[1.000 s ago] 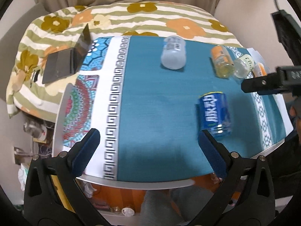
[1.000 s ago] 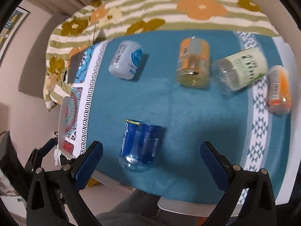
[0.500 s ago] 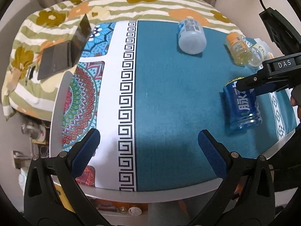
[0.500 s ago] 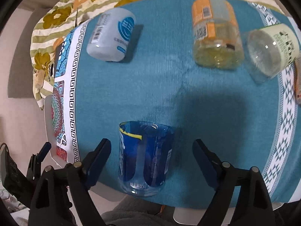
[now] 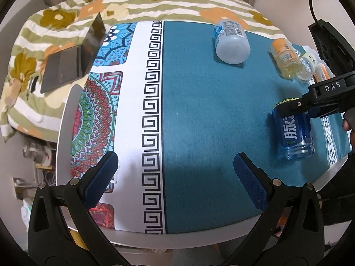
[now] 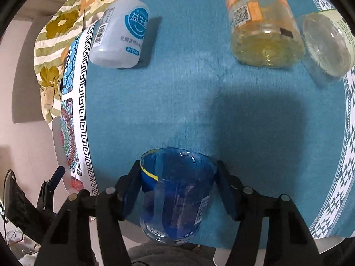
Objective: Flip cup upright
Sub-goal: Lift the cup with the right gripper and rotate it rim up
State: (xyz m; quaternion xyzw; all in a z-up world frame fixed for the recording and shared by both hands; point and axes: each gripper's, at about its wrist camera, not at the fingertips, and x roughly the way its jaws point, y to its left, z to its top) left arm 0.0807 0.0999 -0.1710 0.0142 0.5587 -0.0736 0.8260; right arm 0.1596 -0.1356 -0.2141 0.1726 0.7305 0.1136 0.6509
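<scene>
The right tool (image 6: pixel 177 190) now has its two pads drawn in against the sides of the blue cup (image 6: pixel 175 199), which lies on its side directly between them with its open mouth pointing away and its thick base toward the handle; half a second ago the pads stood wider and clear of the cup, so the grasp looks made or all but made, and the turn to upright is the step that comes next. The left tool (image 5: pixel 175 175) hangs wide open over the surface with nothing between its pads, the blue cup well off to its right. Ahead of the right tool, well apart from the cup, lie a white bottle (image 6: pixel 119 37) to the left, an orange-labelled jar (image 6: pixel 261 26) to the right and a clear jar (image 6: pixel 326 46) just beside that one, all on their sides. The surface (image 5: pixel 210 110) wears a teal cloth with a white key-pattern band and a bright mandala print on the left tool's near left. Beyond its far edge is a flowered, striped bedcover (image 5: pixel 155 4) with an open laptop (image 5: pixel 73 59) resting on it.
</scene>
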